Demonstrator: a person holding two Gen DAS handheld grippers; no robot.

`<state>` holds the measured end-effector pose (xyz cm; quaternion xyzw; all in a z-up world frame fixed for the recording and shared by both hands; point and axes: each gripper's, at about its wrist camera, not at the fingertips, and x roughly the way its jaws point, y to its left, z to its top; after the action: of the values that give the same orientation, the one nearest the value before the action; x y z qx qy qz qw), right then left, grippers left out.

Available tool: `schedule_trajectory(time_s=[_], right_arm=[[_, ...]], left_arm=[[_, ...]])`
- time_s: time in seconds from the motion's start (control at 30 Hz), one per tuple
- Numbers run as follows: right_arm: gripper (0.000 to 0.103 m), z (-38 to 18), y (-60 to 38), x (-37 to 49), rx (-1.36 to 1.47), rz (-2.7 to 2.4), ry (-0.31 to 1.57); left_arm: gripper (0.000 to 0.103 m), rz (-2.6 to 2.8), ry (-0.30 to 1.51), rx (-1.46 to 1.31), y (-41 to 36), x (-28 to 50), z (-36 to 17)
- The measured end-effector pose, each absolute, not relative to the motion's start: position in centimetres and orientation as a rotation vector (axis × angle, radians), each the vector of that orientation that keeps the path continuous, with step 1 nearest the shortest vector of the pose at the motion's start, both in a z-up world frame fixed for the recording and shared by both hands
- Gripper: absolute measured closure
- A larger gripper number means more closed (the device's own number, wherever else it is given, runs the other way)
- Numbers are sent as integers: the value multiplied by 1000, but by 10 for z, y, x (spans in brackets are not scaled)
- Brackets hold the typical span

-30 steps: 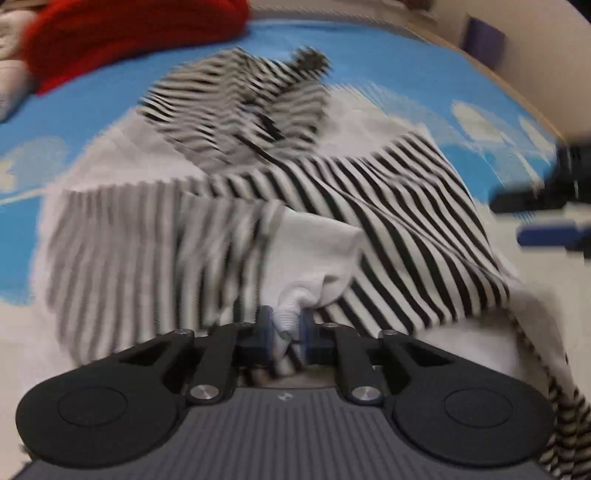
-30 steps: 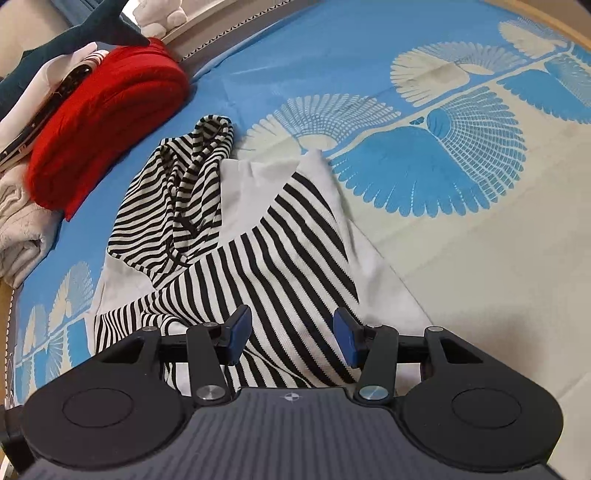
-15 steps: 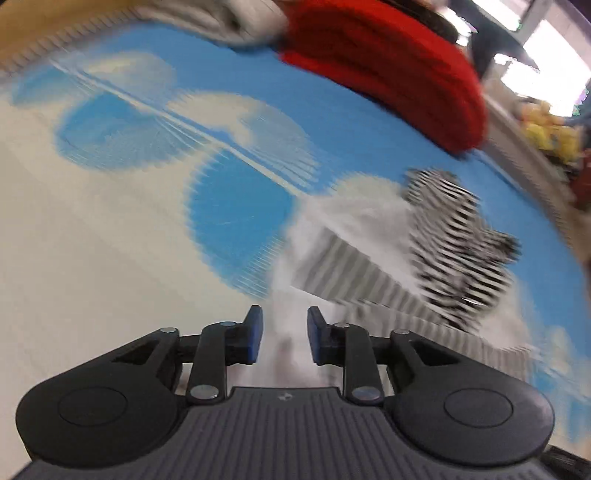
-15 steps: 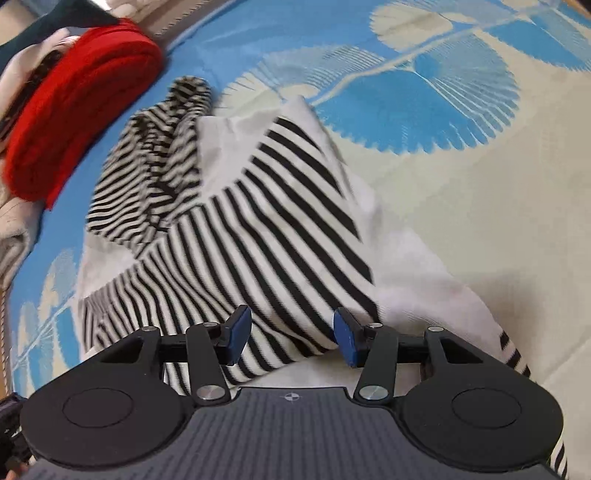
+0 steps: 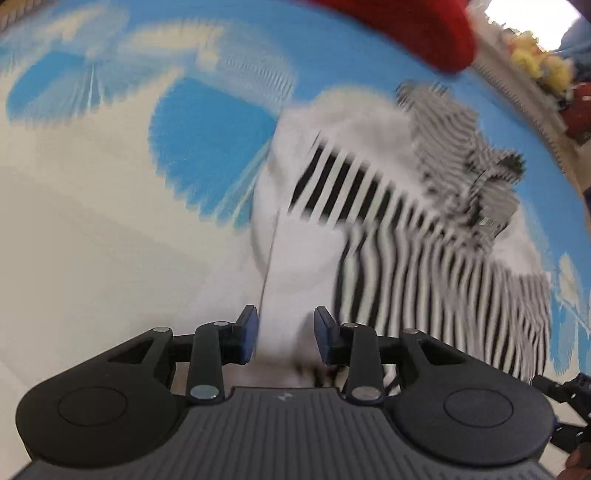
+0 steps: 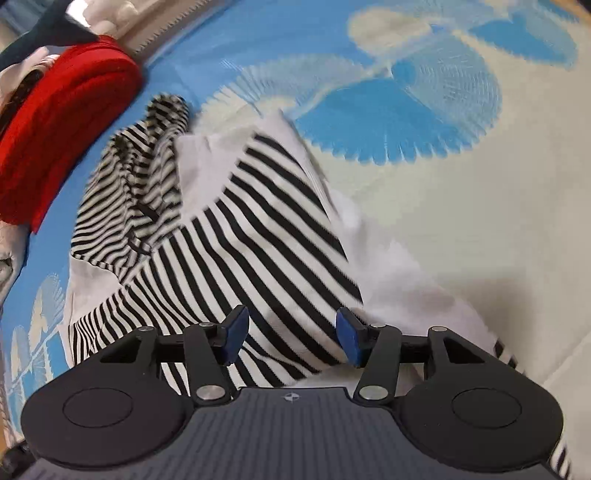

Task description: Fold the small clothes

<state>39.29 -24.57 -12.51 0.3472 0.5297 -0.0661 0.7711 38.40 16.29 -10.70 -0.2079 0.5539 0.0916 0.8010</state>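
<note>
Two grippers hang low over a black-and-white striped top (image 6: 236,236) that lies rumpled on a blue and cream bed cover (image 6: 461,206). The left gripper (image 5: 284,338) has its jaws a little apart with nothing between them, right above a white part of the top (image 5: 295,266). The right gripper (image 6: 291,339) has its jaws wide and holds nothing, above the striped part. Near the far edge of the cover sits a red folded cloth (image 6: 55,140), close to the top.

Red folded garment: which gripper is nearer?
Hard to call; probably neither by much. Left gripper sees the red garment far ahead-right; right gripper sees it far ahead-left, beyond the striped top.
</note>
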Motion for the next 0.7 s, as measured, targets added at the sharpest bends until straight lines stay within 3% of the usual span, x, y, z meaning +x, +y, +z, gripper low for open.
schedule_trajectory(time_s=[0.2,0.33,0.43,0.6,0.7], right_arm=[[49,-129,-246,390,747,-182,1171],[48,-126,-247,393,779,-146,1158],[48,-131,-250,391,798,-218,1209],[47,-84,-237,394,637,-129,1057],[46,-59,-230,394,479,-74,973]], left_arm=[[65,171,1092,-331,149,383,-86],[63,153,1195,-391,147,387,-108],[62,183,1151,-297,142,390,-95],[62,120,1004,-311,136,385,-65],[56,107,936,-252,122,387,-52]])
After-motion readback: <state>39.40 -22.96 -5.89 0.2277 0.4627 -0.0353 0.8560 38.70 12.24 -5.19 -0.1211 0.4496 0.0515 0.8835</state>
